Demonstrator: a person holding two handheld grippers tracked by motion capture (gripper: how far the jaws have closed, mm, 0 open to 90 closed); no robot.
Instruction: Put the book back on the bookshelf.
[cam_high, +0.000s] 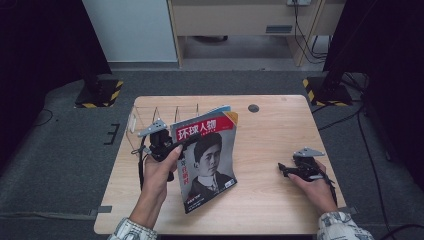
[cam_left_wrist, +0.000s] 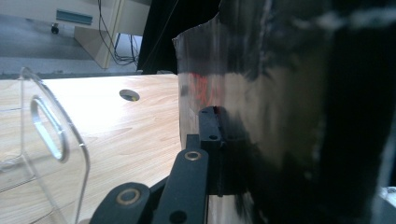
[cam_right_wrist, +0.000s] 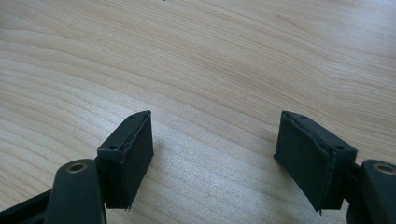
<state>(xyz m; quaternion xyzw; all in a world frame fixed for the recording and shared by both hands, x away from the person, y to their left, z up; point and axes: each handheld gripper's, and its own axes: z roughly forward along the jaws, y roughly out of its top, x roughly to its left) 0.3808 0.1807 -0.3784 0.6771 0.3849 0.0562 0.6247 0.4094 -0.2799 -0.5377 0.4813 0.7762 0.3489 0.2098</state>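
Magazine (cam_high: 207, 160) clamped upright in left tongs (cam_high: 176, 146)

The left gripper (cam_high: 161, 141) is a black body with a grey three-cornered plate on top and a dark cable hanging from it. Seen close in the left gripper view, its black linkage bars (cam_left_wrist: 184, 186) carry brass-coloured pivot rings and small screw holes. The right gripper (cam_high: 292, 169) is built the same way (grey plate, black frame, thin cable along the wrist). Its two jaws end in blocky black pads (cam_right_wrist: 132, 156) with rough, slightly frayed edges, each fixed by a small screw, and brass rings sit at the joints. Both of the person's cuffs (cam_high: 131, 231) are light with a fine dark pattern.
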